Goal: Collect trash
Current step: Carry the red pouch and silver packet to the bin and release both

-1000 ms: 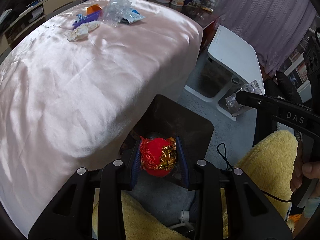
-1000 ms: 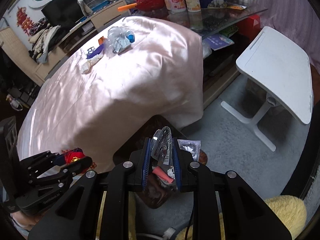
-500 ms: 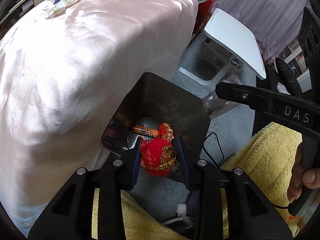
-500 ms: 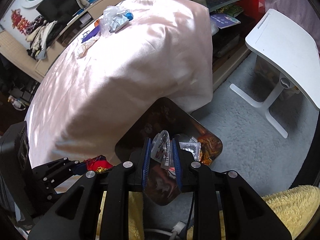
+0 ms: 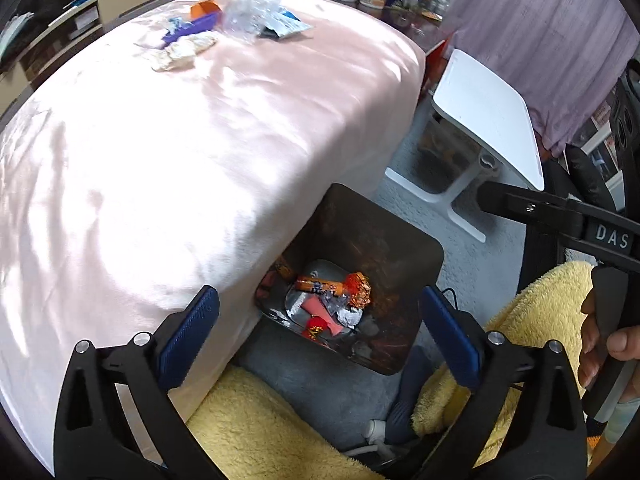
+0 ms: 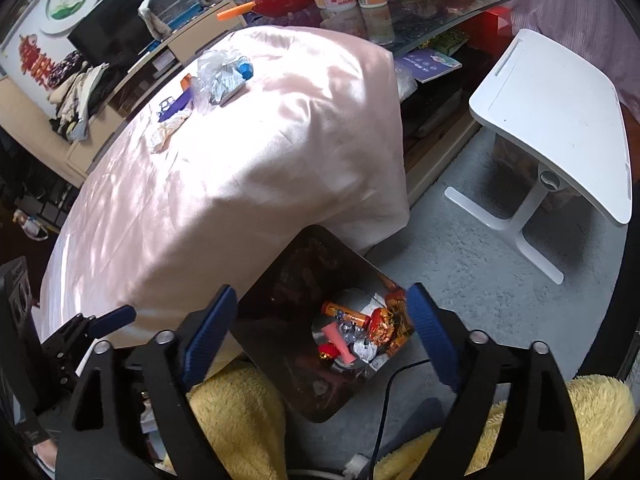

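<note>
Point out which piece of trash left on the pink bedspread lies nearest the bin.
The crumpled whitish wrapper. It sits at the near edge of the pile, closer to the bin than the purple piece and clear plastic bag behind it.

Dark bin (image 5: 424, 248) holding wrappers (image 5: 332, 300) (red, orange, foil), more trash (image 5: 224, 28) on tablecloth

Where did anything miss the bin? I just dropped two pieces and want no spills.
Nothing stands out. The wrappers lie inside the dark bin, none on the grey carpet around it. Both the left gripper and right gripper hang open and empty above. More trash waits on the pink tablecloth.
</note>
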{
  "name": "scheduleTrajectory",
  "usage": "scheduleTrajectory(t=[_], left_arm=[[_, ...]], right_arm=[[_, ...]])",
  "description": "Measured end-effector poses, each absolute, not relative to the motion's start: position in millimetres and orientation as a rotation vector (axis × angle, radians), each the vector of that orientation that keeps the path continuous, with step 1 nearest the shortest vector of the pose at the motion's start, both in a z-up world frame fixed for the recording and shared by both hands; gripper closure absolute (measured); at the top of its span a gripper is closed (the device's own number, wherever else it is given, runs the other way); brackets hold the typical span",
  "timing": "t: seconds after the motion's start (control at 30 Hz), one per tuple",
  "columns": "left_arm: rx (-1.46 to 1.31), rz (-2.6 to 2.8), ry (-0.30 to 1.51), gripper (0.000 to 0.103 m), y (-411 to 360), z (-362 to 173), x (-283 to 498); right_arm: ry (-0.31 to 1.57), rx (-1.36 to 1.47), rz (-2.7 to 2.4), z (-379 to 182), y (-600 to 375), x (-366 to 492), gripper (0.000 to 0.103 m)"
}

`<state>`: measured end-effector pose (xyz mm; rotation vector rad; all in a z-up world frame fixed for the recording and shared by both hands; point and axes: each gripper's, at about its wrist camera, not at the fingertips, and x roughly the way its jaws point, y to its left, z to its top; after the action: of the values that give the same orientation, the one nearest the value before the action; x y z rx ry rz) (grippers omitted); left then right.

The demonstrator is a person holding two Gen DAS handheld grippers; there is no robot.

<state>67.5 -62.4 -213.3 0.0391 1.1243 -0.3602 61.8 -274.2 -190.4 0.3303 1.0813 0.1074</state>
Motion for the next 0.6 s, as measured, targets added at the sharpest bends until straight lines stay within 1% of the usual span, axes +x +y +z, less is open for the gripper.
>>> scheduleTrajectory(t=[0.3,0.6], left_arm=[[-0.032,-0.244,1.065,0.008,-7.1,-179.2,75.3],[-0.039,-0.159,1.044,0.008,29.7,-159.6,112.4]], right_arm=[[0.992,0.293,0.144,-146.5,-268.1,79.9,0.008],[0.95,0.252,0.178,-119.5,-249.4,125.8,0.008]])
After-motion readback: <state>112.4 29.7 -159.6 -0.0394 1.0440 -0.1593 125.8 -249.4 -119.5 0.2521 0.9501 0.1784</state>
